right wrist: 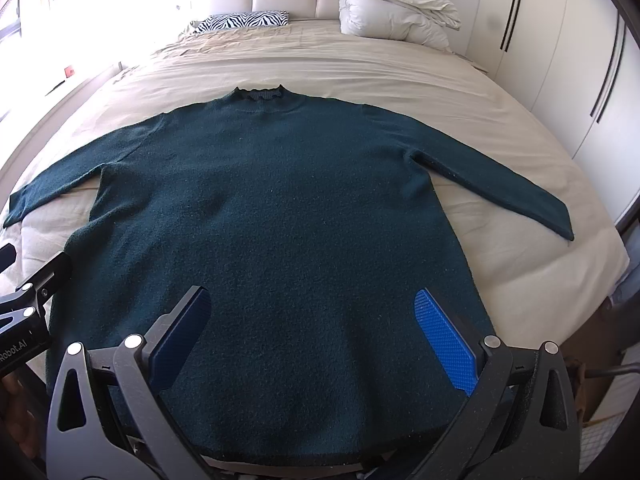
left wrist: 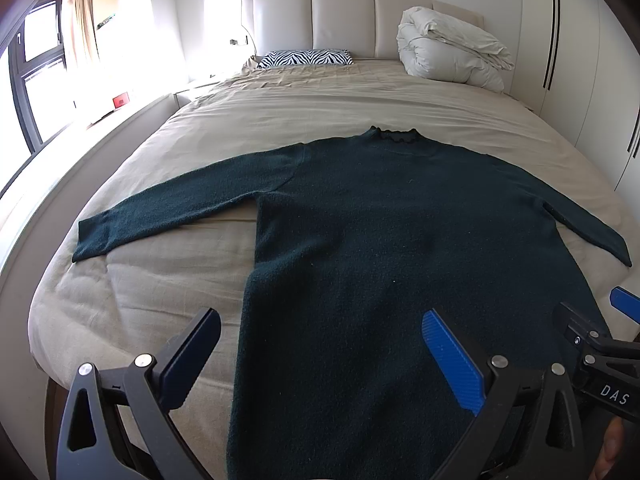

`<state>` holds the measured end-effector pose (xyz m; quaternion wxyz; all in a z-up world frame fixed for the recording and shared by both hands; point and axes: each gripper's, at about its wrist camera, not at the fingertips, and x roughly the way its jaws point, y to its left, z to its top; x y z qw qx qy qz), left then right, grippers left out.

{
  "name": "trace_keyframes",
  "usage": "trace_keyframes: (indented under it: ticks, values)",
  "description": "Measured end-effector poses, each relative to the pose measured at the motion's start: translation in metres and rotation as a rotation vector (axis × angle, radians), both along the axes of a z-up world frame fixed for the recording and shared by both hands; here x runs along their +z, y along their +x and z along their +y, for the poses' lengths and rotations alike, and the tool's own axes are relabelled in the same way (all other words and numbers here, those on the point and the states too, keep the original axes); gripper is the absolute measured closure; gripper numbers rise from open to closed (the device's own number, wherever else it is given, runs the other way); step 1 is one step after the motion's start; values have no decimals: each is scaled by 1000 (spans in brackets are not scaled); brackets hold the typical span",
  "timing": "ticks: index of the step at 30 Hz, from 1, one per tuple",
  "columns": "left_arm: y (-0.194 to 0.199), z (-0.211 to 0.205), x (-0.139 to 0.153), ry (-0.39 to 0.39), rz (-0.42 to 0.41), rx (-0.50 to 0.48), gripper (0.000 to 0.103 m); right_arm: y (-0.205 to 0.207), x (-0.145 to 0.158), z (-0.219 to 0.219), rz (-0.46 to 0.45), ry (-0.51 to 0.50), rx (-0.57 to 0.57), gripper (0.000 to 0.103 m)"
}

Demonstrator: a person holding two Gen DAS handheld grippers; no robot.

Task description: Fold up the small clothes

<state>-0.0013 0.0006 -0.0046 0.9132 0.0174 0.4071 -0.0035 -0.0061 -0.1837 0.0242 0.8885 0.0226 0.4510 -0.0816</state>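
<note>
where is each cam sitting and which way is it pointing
Left wrist: on the left gripper above the sweater's hem, left of centre, facing the headboard; its open fingers show, with the right gripper at the right edge.
Right wrist: on the right gripper near mid-hem, facing likewise; the left gripper shows at the left edge.
Shared: sweater, zebra pillow, folded duvet.

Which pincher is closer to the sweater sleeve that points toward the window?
The left one. The left gripper hangs over the sweater's hem on the window side, nearer that sleeve. The right gripper sits over the hem's middle, farther from it.
</note>
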Motion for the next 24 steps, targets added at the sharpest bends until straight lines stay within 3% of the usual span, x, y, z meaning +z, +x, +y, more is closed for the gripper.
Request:
trace_keyframes:
  ticks: [24]
  values:
    - [-1,1,-1,-4,2,1,0,-1,-4,-1,6,-2,1,0]
